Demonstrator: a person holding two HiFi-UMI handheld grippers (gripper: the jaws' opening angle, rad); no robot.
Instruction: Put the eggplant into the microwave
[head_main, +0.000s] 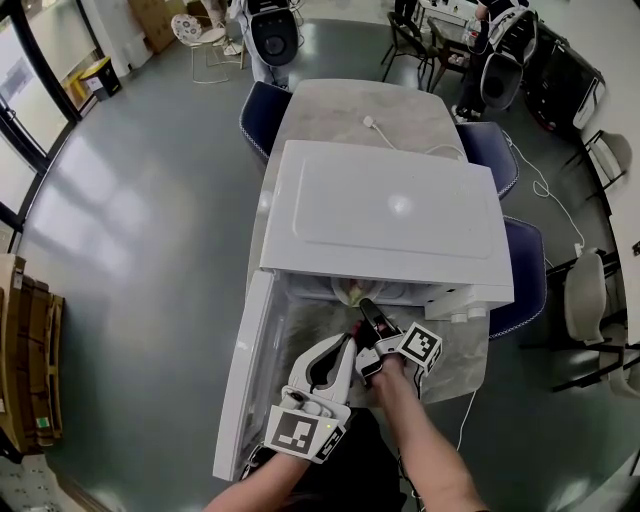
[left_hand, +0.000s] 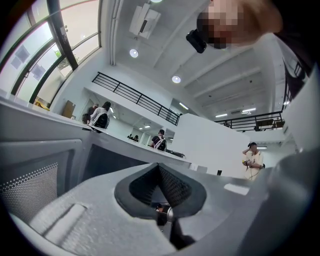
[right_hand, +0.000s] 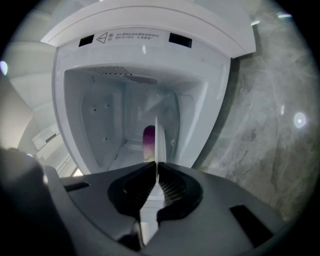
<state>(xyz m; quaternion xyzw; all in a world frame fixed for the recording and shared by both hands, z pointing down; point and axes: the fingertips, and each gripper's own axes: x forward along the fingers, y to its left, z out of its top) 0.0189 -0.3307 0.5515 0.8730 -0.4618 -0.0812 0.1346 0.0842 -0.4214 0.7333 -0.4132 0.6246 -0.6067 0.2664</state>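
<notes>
The white microwave (head_main: 390, 215) stands on the table with its door (head_main: 245, 370) swung open to the left. In the right gripper view the purple eggplant (right_hand: 148, 141) lies deep inside the white cavity (right_hand: 107, 125), apart from the jaws. My right gripper (head_main: 366, 308) (right_hand: 157, 162) is just in front of the opening, jaws together with nothing held. A thin pale sliver runs along their meeting line. My left gripper (head_main: 345, 345) (left_hand: 159, 167) sits lower left of it beside the door, jaws also together and empty.
The microwave sits on a marble table (head_main: 340, 115) with a white cable (head_main: 400, 140) behind it. Blue chairs stand at the left (head_main: 262, 115) and right (head_main: 525, 270). The open door's perforated panel (left_hand: 30, 185) fills the left gripper view's left. People stand far off.
</notes>
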